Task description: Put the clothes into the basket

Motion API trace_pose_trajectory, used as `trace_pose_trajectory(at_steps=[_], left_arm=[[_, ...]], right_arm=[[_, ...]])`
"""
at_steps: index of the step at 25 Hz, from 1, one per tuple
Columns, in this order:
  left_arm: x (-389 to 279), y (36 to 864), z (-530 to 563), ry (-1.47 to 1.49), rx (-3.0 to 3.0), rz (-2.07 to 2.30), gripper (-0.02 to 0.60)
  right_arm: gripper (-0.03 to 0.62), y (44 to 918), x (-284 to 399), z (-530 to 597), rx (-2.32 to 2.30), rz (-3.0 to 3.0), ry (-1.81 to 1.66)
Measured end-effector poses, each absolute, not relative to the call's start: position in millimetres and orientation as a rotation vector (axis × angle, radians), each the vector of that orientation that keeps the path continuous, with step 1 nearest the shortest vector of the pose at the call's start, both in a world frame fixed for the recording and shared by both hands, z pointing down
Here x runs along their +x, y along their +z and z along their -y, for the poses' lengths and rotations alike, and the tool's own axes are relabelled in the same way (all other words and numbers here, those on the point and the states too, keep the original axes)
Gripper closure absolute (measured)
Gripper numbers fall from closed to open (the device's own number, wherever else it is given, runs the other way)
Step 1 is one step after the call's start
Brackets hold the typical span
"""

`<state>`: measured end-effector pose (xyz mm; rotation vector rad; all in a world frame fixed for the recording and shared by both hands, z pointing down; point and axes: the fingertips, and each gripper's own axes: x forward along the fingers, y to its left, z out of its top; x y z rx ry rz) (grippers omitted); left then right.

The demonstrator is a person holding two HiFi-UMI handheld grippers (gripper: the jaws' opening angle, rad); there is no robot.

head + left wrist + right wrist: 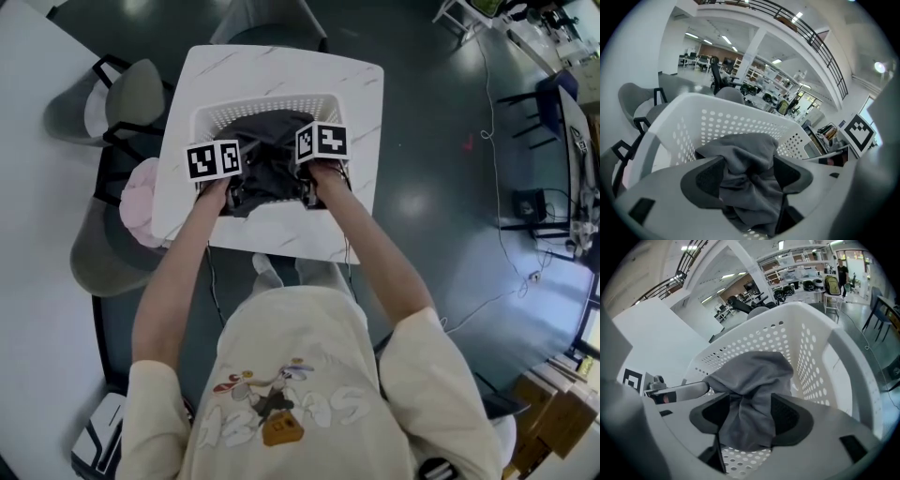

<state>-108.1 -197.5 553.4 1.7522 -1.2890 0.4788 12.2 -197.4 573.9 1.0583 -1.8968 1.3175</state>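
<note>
Head view, nearest first: the person's cream T-shirt (300, 375) with a printed motif, and two bare forearms reaching forward to the white marble-patterned table (361, 103).

The left gripper (232, 197) and right gripper (309, 195) sit side by side at the near rim of the white perforated basket (211, 117), each with its marker cube uppermost.

Left gripper view: the jaws are clamped on a bunched fold of the dark grey garment (750, 159), which fills the gap between the two dark pads.

Right gripper view: the jaws likewise grip a pinched fold of the same garment, with cloth hanging below the pads over the basket's dotted floor.

The garment's bulk lies within the basket walls, spread between the two grippers.

Beyond and left of the table stand two grey chairs (131, 94). A pink cloth (141, 211) lies against the table's left edge by the nearer one.

The dark polished floor (441, 187) surrounds the table.
</note>
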Motion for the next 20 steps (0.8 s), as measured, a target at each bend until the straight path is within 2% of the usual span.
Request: trace_pose_trajectory(at_steps=[8,20], left_arm=[[-122,511,208,0.426,1.84,1.472,0.253],[-132,517,218,0.592,1.909,1.562,0.253]], right_arm=[[0.338,547,-4,188,1.032,1.972,1.299],[0.338,535,-16,164,0.967,2.009,1.277]])
